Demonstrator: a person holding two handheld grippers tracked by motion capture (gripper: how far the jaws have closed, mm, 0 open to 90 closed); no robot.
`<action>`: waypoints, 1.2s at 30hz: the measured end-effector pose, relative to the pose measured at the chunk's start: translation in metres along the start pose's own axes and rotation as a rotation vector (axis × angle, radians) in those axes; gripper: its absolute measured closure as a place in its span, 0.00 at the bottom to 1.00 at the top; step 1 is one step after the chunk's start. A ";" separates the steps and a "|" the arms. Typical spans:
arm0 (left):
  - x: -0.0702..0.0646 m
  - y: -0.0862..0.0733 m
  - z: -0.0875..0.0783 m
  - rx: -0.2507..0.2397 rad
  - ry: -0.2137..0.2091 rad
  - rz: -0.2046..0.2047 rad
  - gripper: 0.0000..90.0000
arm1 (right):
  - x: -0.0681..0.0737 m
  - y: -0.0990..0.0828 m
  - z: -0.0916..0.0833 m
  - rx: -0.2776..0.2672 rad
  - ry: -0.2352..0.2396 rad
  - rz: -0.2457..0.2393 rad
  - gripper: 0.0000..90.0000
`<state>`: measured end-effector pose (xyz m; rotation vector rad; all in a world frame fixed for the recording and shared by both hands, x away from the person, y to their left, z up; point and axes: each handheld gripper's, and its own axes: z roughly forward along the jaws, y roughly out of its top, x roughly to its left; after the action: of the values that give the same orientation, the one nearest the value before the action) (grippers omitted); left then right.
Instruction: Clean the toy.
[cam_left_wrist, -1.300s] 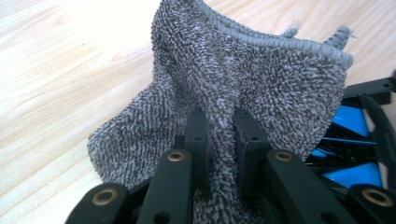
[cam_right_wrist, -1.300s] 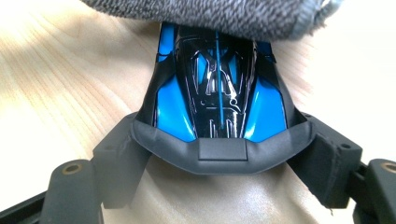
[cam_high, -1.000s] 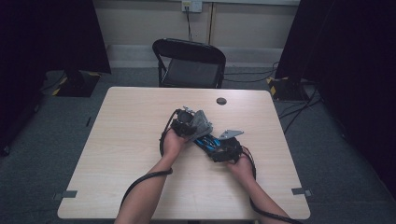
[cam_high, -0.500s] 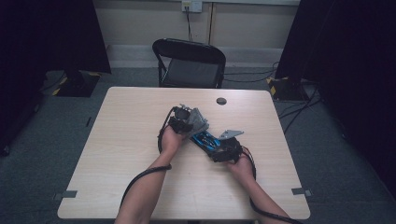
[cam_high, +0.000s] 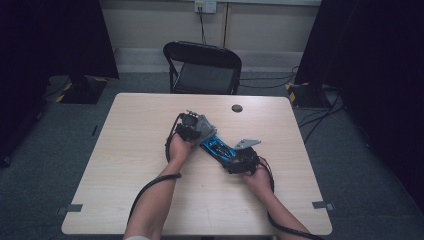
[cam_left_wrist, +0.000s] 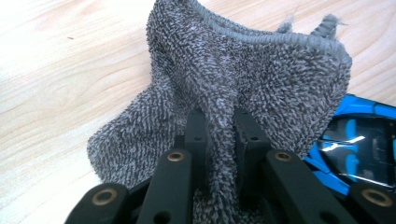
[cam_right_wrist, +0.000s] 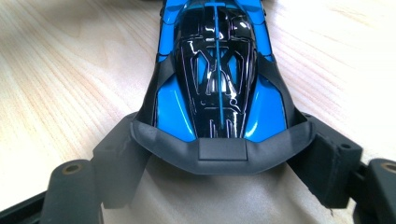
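A blue and black toy car (cam_high: 216, 146) lies on the wooden table (cam_high: 130, 150), between my two grippers. My right gripper (cam_high: 235, 160) is shut on the car's rear; in the right gripper view the jaws (cam_right_wrist: 224, 158) press on both sides of the black rear wing of the car (cam_right_wrist: 217, 70). My left gripper (cam_high: 192, 127) is at the car's front end. It is shut on a fold of a grey terry cloth (cam_left_wrist: 243, 79), which is pinched between the jaws (cam_left_wrist: 218, 126). The cloth hangs beside the car (cam_left_wrist: 359, 149) and hides part of it.
A small dark round object (cam_high: 237, 108) lies on the table beyond the car. A black folding chair (cam_high: 204, 67) stands behind the far edge. Cables trail from both grippers off the near edge. Bare tabletop lies to the left and right of the hands.
My left gripper has shifted a little to the left with the cloth in it, away from the car's front. The right gripper and the car have stayed put.
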<state>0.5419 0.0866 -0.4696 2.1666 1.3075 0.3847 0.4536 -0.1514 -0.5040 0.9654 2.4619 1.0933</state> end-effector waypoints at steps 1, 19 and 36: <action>0.001 0.000 0.000 0.002 -0.002 -0.005 0.87 | 0.000 0.000 0.000 0.000 0.000 0.000 0.27; 0.018 -0.006 -0.006 0.020 0.036 -0.016 0.87 | 0.000 0.000 0.000 0.000 0.000 0.001 0.27; 0.033 -0.033 -0.051 -0.034 0.019 -0.008 0.87 | 0.000 0.000 0.000 0.000 0.000 0.001 0.27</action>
<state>0.5079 0.1438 -0.4503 2.1342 1.3101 0.4225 0.4536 -0.1514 -0.5040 0.9673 2.4612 1.0938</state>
